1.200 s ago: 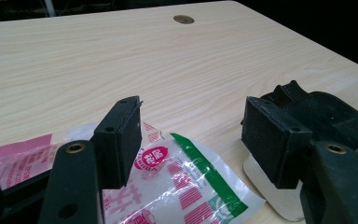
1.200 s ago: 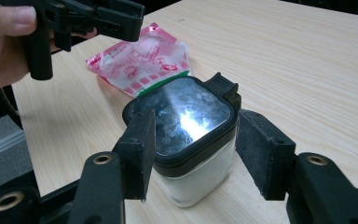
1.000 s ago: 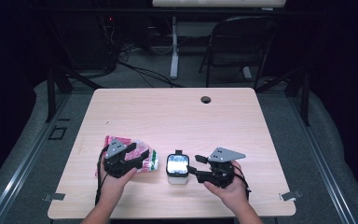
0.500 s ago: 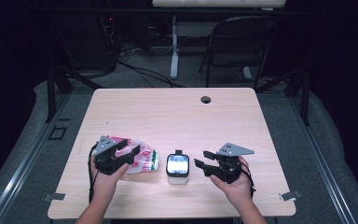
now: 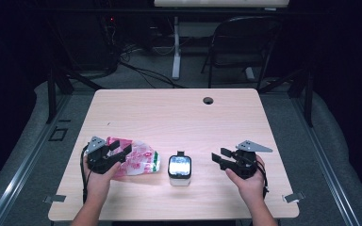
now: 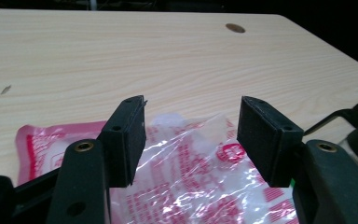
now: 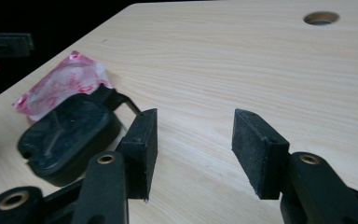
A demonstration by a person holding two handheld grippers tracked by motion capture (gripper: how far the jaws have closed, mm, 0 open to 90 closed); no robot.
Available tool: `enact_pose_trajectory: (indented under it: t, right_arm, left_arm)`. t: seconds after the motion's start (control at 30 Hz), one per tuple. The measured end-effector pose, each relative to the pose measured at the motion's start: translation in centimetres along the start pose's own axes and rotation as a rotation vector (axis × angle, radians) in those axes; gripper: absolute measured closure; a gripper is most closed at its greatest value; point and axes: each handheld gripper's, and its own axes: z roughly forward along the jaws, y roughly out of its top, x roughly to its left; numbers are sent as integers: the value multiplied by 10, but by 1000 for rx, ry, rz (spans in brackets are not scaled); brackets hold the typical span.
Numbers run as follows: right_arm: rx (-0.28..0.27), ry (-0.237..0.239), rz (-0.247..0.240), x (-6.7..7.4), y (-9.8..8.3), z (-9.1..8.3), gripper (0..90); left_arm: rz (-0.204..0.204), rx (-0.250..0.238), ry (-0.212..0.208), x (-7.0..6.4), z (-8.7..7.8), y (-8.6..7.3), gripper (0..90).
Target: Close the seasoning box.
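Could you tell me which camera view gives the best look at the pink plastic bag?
The left gripper view: the pink plastic bag lies close beneath its open claw. The high view shows it whole but small; the right gripper view shows one corner behind the black-lidded container.

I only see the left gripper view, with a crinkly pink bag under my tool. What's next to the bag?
Observer: A small white box with a dark lid stands just right of the pink bag.
Operator: Where's the other tool?
Observer: The right tool is right of the box, apart from it. Its jaws are open with nothing between them, and have just been closing a little.
Operator: Which end of the bag am I over?
Observer: The left tool is over its left end. Its jaws have just been closing, not pinching yet.
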Motion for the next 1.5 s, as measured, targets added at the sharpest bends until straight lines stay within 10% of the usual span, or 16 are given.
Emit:
enact_pose_trajectory:
  t: [0.87,1.5]
  right_arm:
    - [139,-53,39,-16,-26,24,502]
    - [110,-68,82,-24,-27,17,474]
  left_arm:
    - [8,116,48,12,21,-22,438]
    - [8,117,56,10,23,-23,431]
